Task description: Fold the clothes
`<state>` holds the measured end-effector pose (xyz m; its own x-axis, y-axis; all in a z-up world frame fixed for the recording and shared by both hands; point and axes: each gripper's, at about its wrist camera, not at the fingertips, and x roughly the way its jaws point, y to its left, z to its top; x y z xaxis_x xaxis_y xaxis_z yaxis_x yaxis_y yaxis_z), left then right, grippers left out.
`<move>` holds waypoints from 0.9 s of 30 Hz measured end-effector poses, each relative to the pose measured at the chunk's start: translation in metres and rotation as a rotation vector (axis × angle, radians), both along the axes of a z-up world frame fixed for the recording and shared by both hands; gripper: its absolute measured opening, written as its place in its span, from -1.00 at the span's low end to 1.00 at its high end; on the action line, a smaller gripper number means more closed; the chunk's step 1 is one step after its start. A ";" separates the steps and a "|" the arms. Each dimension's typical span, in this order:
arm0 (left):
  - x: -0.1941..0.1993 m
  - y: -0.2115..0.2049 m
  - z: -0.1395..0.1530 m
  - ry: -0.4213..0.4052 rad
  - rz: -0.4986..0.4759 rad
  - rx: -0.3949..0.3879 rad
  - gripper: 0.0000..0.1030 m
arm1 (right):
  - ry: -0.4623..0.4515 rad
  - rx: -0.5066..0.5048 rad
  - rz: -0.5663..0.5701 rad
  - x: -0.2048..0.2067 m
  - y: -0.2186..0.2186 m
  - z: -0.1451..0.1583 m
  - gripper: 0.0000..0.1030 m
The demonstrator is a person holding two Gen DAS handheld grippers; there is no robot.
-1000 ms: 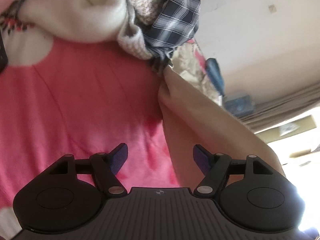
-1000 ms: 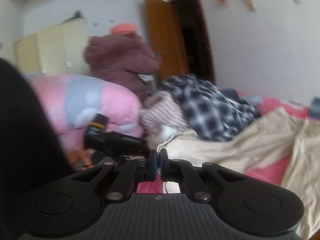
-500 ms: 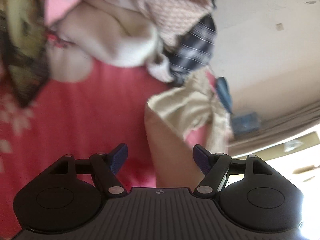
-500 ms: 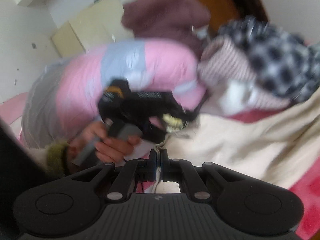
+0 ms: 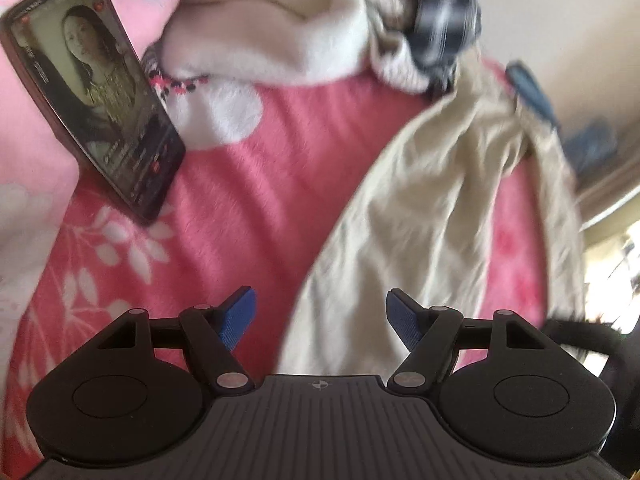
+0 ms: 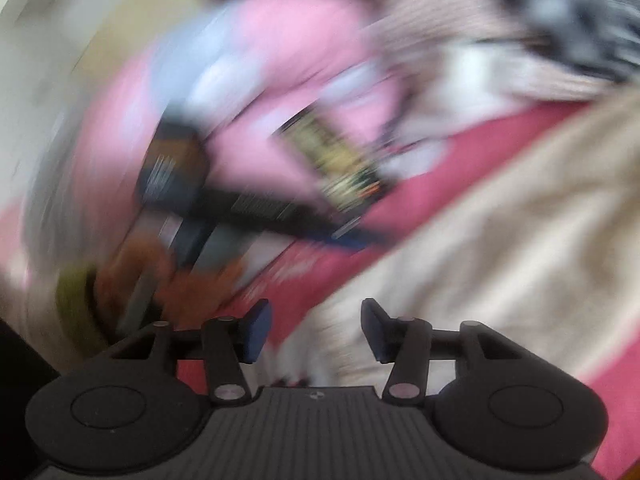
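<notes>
The right gripper [image 6: 316,330] has just been opening, jaws parted with nothing pinched, dropping the beige garment [image 6: 500,240] across the frame's right onto the red blanket [image 5: 248,184]; the left gripper [image 5: 320,312] hangs wide and empty, so folding can start.

You are looking down at a bed [image 5: 256,208] that is wearing a pink fleece blanket with white flowers. A beige garment [image 5: 432,216] is lying crumpled across it at the right of the left wrist frame. A phone [image 5: 92,88] with a lit screen is leaning at the upper left. A heap of clothes [image 5: 288,32], cream, knitted and checked, is sitting along the top edge. In the right wrist frame everything is blurring, with the beige cloth [image 6: 500,248] spreading at the right.
</notes>
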<state>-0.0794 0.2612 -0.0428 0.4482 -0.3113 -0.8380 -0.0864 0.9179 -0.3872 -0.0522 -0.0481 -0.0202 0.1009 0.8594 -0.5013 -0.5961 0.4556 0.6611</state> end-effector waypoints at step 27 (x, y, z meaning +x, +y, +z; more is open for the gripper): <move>-0.068 -0.056 -0.006 -0.105 -0.200 0.414 -0.91 | 0.385 -0.103 -0.368 -0.005 -0.052 -0.097 -0.99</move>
